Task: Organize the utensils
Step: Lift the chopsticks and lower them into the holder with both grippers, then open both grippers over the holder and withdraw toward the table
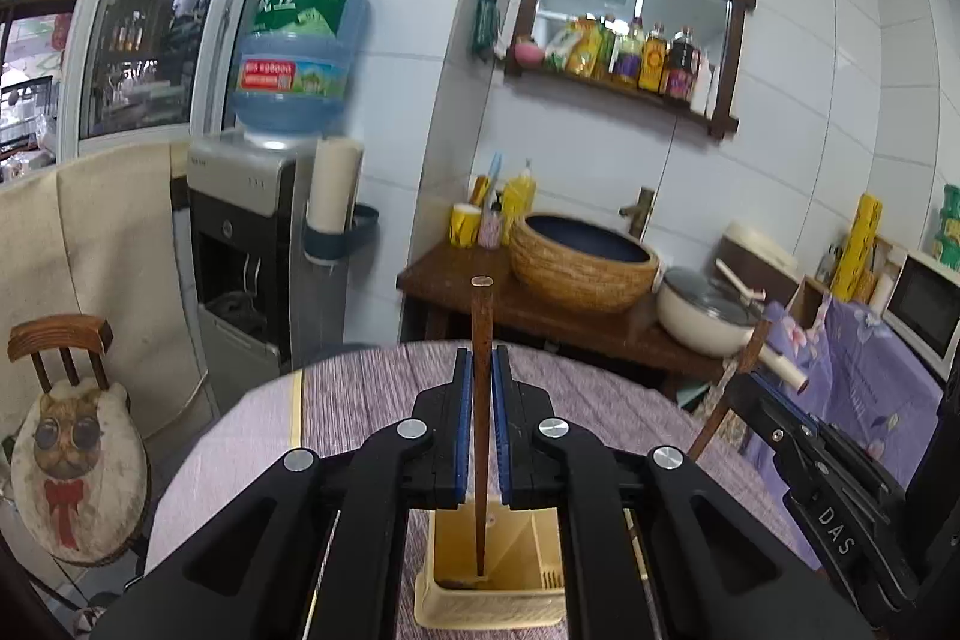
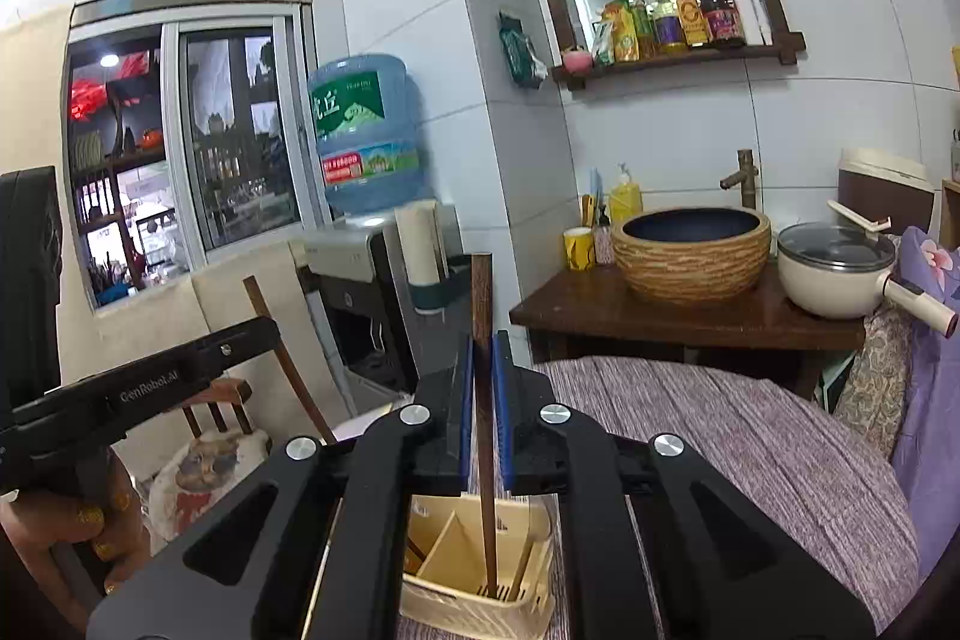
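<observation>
My left gripper [image 1: 480, 361] is shut on a brown wooden chopstick [image 1: 480, 316] that stands upright, its lower tip down inside a cream plastic utensil holder [image 1: 489, 607] on the purple-clothed table. My right gripper [image 2: 483, 346] is shut on a second brown chopstick [image 2: 482, 298], also upright, its tip in another compartment of the same holder [image 2: 474, 610]. The right gripper shows at the right of the left wrist view [image 1: 757, 340], and the left gripper shows at the left of the right wrist view [image 2: 264, 319].
The round table [image 1: 372, 400] has a purple cloth. Behind it stand a wooden stand [image 2: 660, 316] with a woven basin [image 2: 690, 250] and a white pot [image 2: 834, 274]. A water dispenser [image 1: 252, 244] and a chair with a cat cushion [image 1: 72, 454] are at the left.
</observation>
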Action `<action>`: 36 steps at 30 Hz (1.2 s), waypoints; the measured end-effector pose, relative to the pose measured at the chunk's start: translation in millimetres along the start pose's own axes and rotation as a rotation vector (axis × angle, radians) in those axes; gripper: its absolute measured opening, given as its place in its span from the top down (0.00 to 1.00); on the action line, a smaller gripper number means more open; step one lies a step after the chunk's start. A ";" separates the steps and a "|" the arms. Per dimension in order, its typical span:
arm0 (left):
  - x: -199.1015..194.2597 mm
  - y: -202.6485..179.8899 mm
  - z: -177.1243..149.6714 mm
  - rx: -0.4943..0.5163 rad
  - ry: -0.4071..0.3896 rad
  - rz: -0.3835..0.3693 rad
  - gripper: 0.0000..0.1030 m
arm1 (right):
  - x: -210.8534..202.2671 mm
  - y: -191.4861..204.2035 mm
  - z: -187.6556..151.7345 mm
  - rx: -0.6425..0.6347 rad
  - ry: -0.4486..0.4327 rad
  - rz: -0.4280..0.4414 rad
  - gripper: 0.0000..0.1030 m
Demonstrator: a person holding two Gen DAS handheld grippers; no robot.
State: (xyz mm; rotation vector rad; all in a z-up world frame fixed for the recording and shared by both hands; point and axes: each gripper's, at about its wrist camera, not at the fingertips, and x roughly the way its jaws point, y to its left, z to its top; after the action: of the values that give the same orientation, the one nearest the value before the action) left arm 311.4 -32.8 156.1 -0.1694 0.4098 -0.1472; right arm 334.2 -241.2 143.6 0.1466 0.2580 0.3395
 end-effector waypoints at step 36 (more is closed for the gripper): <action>-29.1 38.8 -141.0 0.022 0.263 0.071 0.27 | -45.8 -20.0 -129.8 -0.060 0.335 -0.165 0.46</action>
State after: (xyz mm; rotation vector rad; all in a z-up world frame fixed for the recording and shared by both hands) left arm 231.8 -8.6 32.4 -0.1135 0.6753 -0.1047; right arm 263.2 -262.9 26.0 0.0074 0.5869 0.2059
